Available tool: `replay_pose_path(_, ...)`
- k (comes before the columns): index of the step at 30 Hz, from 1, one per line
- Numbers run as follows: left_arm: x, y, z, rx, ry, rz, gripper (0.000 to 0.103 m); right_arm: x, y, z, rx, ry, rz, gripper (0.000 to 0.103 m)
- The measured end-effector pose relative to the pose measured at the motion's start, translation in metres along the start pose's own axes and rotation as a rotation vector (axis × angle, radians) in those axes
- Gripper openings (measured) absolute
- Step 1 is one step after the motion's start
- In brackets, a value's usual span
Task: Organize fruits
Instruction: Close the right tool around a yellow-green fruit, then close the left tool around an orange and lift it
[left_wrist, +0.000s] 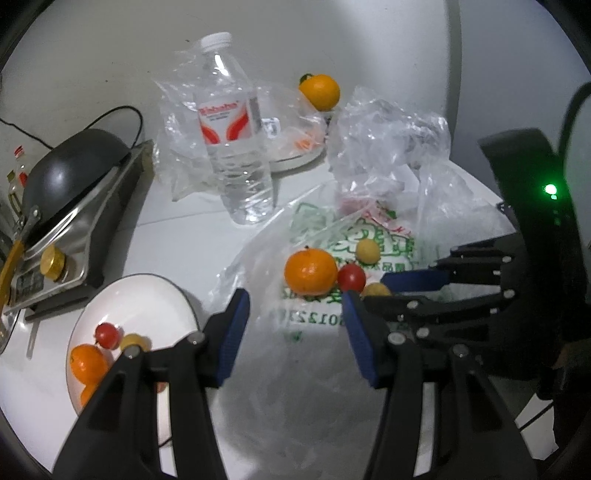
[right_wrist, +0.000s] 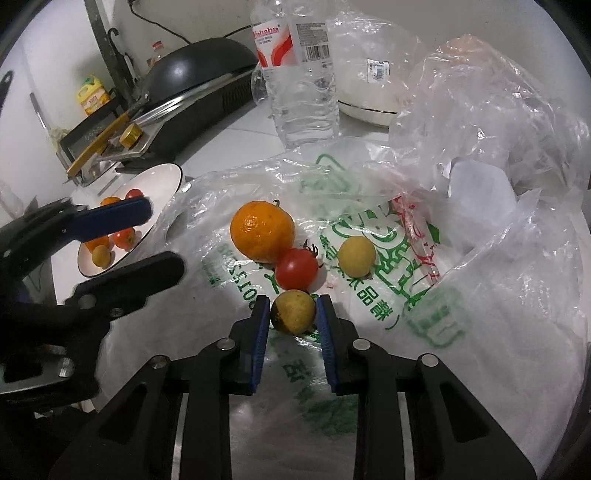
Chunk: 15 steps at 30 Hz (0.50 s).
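On a clear plastic bag with green print (right_wrist: 369, 295) lie an orange (right_wrist: 262, 230), a red tomato (right_wrist: 297, 268) and a small yellow fruit (right_wrist: 356, 256). My right gripper (right_wrist: 292, 314) is shut on a second yellow-brown fruit (right_wrist: 293, 312) beside the tomato. My left gripper (left_wrist: 295, 325) is open and empty above the bag, near the orange (left_wrist: 310, 271). A white bowl (left_wrist: 147, 299) at the left holds oranges, a red tomato (left_wrist: 108, 334) and a yellow fruit. Another orange (left_wrist: 319, 91) sits far back.
A clear water bottle (left_wrist: 232, 129) stands behind the bag. Crumpled clear bags (left_wrist: 388, 147) and a white dish (left_wrist: 295, 158) lie at the back. A dark wok on a steel stove (left_wrist: 70, 206) stands at the left.
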<state>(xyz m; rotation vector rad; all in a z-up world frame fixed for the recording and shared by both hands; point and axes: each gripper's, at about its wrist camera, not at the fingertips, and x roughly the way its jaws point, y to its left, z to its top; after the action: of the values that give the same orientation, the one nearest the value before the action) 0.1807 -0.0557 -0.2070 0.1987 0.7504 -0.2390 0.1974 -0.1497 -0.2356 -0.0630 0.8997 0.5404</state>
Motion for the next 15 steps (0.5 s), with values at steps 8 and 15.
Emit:
replay_pose_path(8,0.019,-0.009,0.011,0.029,0.019,-0.003,0.054,-0.017,-0.011,0.000,0.014,-0.052,0.003,0.028)
replay_pose_path(15,0.039,-0.010,0.017,0.036,0.047,0.002,0.054,-0.024,-0.027,0.002,0.039,-0.076,-0.009,0.028)
